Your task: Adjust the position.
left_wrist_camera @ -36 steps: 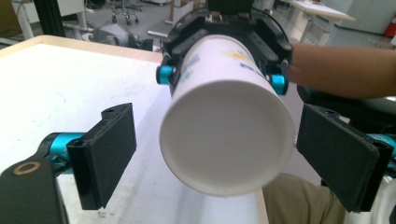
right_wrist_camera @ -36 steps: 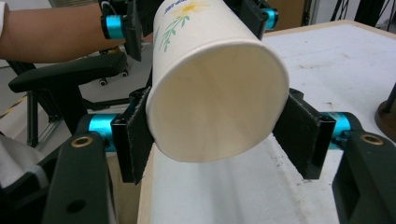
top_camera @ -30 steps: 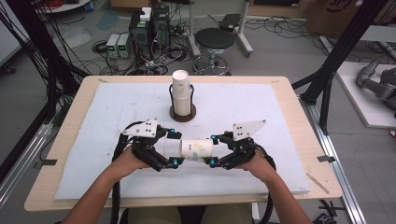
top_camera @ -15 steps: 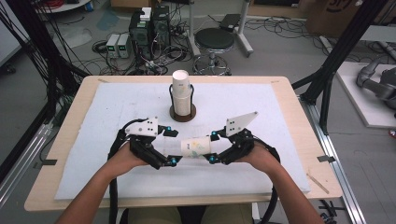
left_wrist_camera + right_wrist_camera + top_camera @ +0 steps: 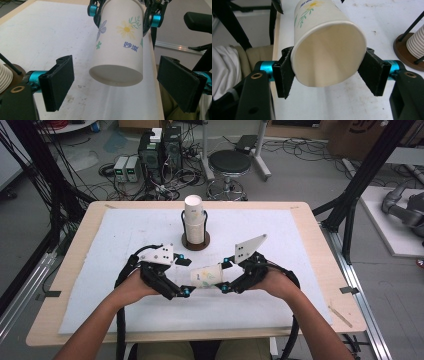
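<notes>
A white paper cup [image 5: 206,275] with a flower print lies on its side in the air, just above the white mat [image 5: 125,235]. My right gripper [image 5: 225,276] is shut on it near the rim. In the right gripper view the black pads press both sides of the cup [image 5: 329,50], whose open mouth faces the camera, with my right gripper [image 5: 329,73] around it. My left gripper [image 5: 185,276] is open at the cup's base end. In the left gripper view its jaws stand wide on either side of the cup [image 5: 117,42], not touching, with my left gripper [image 5: 120,85] below the closed bottom.
A stack of paper cups [image 5: 195,217] stands in a wire holder on a round brown base [image 5: 195,241], behind the grippers at the mat's middle. The stack [image 5: 415,42] is close on the right in the right gripper view. A stool [image 5: 229,162] and cables lie beyond the table.
The left gripper's jaws have spread away from the cup's base end. The right gripper keeps its hold on the cup. Both hands have barely shifted.
</notes>
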`<state>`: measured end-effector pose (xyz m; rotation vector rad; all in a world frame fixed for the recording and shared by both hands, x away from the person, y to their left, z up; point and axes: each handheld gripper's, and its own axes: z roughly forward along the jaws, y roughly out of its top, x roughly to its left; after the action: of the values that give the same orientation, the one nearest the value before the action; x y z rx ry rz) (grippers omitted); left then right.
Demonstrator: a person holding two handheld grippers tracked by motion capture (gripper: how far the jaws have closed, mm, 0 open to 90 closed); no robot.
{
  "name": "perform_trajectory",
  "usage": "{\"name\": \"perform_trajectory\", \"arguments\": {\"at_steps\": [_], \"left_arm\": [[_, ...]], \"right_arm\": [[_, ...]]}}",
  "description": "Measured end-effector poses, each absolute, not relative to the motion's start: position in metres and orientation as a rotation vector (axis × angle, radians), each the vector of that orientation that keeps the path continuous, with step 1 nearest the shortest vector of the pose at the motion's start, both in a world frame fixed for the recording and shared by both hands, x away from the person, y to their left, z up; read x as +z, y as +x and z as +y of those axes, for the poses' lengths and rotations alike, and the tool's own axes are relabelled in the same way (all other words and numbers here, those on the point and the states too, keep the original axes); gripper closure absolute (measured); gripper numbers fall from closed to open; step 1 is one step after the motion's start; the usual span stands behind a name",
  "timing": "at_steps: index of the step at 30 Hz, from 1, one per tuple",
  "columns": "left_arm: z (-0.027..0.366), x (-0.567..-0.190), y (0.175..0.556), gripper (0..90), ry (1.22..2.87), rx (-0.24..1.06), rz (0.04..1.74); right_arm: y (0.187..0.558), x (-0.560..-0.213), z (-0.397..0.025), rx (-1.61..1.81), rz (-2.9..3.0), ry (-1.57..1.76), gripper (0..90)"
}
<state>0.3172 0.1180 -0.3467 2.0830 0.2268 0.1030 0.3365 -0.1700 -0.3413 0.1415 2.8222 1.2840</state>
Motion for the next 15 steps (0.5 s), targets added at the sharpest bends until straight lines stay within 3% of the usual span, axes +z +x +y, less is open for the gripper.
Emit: {"name": "perform_trajectory", "arguments": {"at_steps": [15], "left_arm": [[0.102, -0.345, 0.321, 16.5, 2.197, 0.103, 0.199]], "right_arm": [[0.337, -0.328, -0.146, 0.996, 2.887, 0.047, 34.6]]}}
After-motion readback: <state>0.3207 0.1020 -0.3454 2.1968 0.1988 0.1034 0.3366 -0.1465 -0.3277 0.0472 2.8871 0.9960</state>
